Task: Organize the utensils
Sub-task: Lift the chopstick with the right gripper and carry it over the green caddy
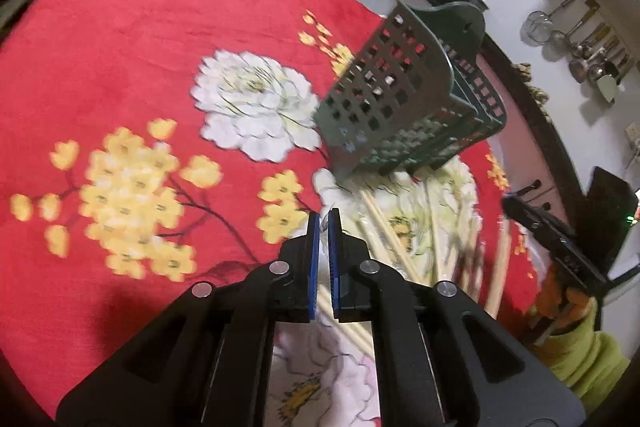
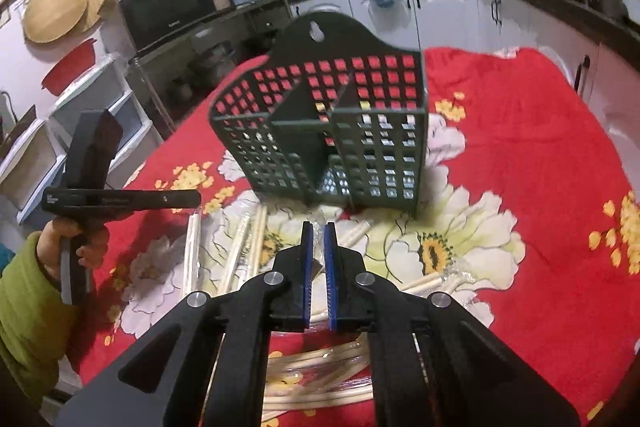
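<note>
Several chopsticks (image 2: 256, 247) lie loose on the desk (image 2: 520, 147), some in clear wrappers, scattered in front of the caddy (image 2: 340, 131) and under both grippers. The caddy stands upright just behind them on the red flowered cloth (image 1: 120, 67), its open compartments facing up, probably so that the sticks can be dropped in from above. None is inside yet, as far as the grid shows.

The right gripper (image 2: 319, 227) hovers over the pile with its fingers nearly together; a bit of clear wrapper shows in the narrow gap, but whether it is clamped cannot be told. The left gripper (image 1: 324, 215) is also low over the sticks, fingers close together with nothing visibly held between them.
</note>
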The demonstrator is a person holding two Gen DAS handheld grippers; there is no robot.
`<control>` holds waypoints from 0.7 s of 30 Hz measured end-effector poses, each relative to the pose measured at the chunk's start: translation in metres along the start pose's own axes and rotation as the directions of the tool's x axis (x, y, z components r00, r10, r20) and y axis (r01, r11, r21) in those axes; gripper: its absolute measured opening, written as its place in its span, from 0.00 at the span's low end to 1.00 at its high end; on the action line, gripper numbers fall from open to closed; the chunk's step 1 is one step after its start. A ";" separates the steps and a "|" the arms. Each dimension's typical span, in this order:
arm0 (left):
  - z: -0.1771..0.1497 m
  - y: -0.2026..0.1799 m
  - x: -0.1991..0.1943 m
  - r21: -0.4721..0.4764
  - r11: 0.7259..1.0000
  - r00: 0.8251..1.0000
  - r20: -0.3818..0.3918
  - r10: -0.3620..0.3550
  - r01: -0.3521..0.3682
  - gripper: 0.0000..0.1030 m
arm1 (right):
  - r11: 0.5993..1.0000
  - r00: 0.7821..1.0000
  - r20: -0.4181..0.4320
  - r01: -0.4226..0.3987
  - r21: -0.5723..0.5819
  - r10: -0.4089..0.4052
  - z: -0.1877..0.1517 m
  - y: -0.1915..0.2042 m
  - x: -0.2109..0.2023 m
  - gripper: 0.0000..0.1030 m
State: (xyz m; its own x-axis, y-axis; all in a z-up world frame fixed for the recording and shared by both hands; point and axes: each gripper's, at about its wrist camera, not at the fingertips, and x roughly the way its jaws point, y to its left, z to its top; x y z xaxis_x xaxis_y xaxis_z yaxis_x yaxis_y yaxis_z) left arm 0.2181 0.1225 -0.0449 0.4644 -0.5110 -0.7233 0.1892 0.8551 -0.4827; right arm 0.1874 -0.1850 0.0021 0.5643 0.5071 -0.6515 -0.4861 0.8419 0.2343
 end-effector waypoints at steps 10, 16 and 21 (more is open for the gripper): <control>0.008 -0.059 -0.067 0.130 0.991 0.983 0.181 -0.007 -0.017 0.01 | 0.998 0.990 0.136 -0.037 -0.058 0.044 0.020 0.026 -0.048 0.03; 0.012 -0.117 -0.086 0.233 0.973 0.966 0.249 -0.070 0.010 0.01 | 0.996 0.976 0.215 -0.014 -0.085 0.032 0.030 0.034 -0.077 0.03; 0.015 -0.158 -0.089 0.324 0.945 0.957 0.257 -0.134 0.046 0.00 | 0.996 0.962 0.274 0.027 -0.086 -0.003 0.038 0.032 -0.099 0.03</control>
State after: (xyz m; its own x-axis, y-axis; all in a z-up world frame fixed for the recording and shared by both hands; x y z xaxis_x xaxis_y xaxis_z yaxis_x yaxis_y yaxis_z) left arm 0.1599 0.0344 0.1036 0.6412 -0.5813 -0.5009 0.4798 0.8132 -0.3294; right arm 0.1414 -0.2011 0.1013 0.7268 0.5359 -0.4295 -0.5261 0.8365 0.1535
